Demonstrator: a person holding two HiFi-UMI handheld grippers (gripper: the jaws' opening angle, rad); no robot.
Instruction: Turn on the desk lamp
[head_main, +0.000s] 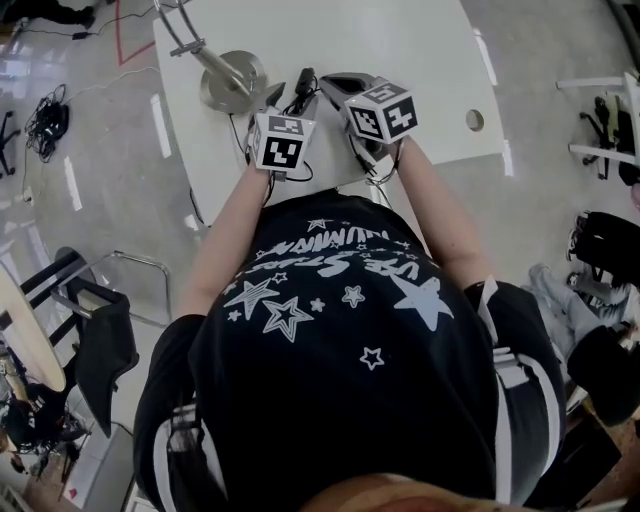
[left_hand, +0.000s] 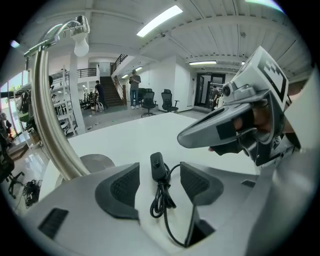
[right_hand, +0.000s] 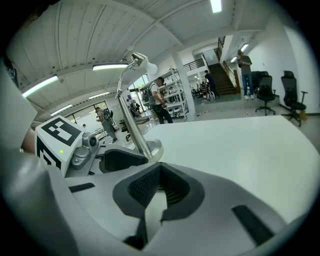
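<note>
**A:** Where does the desk lamp (left_hand: 50, 120) stand?

**B:** At the left of the smooth white table (left_hand: 150, 132). It is a curved brushed-metal tube rising from a round, flat metal base (head_main: 232, 80), with a rounded white bulb (left_hand: 81, 46) hanging at its top.

**A:** And its switch?

**B:** The inline switch (left_hand: 158, 165) is a small black oblong block on a thin black cord (left_hand: 161, 202). It lies on the table between the jaws of the left gripper (left_hand: 159, 174). Those jaws are spread, and their dark textured pads are clear of the switch on both sides. The cord loops just below it.

**A:** The right gripper (right_hand: 160, 180)?

**B:** Just beside the left one. Its grey shell tapers to a point, and its ribbed pads are pressed together at the tips with nothing between them.
</note>
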